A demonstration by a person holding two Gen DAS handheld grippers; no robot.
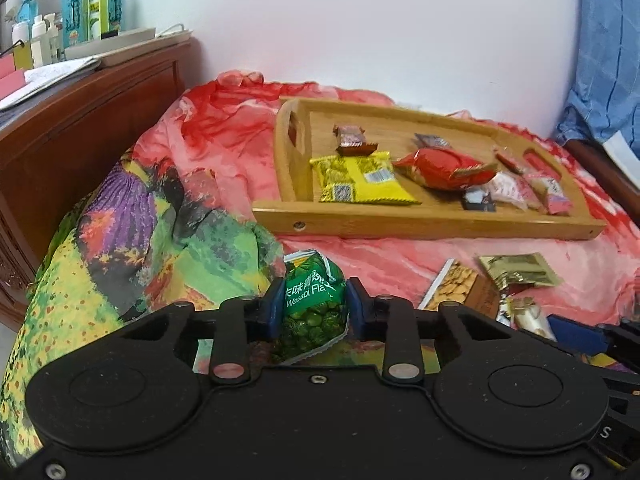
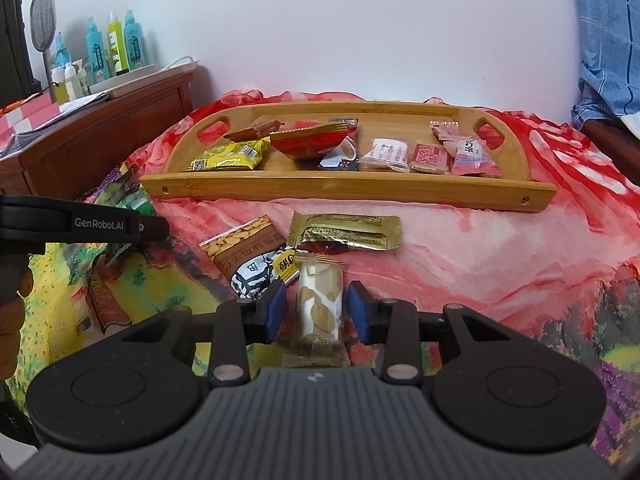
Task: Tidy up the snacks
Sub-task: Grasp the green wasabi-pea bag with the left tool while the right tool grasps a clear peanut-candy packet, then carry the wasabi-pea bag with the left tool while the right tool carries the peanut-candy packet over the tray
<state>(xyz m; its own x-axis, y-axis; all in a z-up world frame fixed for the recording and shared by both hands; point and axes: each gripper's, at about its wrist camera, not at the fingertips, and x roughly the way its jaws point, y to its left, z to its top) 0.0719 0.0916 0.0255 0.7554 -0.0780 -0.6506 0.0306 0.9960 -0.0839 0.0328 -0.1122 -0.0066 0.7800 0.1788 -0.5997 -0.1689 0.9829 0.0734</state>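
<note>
My left gripper (image 1: 316,292) is shut on a green wasabi-pea packet (image 1: 312,320), its blue pads against both sides, low over the flowered bedspread. My right gripper (image 2: 318,296) is open around a white-and-gold packet (image 2: 320,312) lying on the bed, with a gap showing at the left pad. Just beyond it lie an almond packet (image 2: 240,244), a black-and-white packet (image 2: 256,276) and a gold packet (image 2: 344,232). Farther back the wooden tray (image 2: 348,192) holds a yellow packet (image 2: 230,156), a red packet (image 2: 308,140) and several small pink and brown ones.
A dark wooden cabinet (image 2: 120,120) stands at the left with spray bottles (image 2: 112,48) and papers on top. Blue checked cloth (image 2: 608,40) hangs at the right. A white wall runs behind the tray. A hand (image 2: 12,312) shows at the left edge.
</note>
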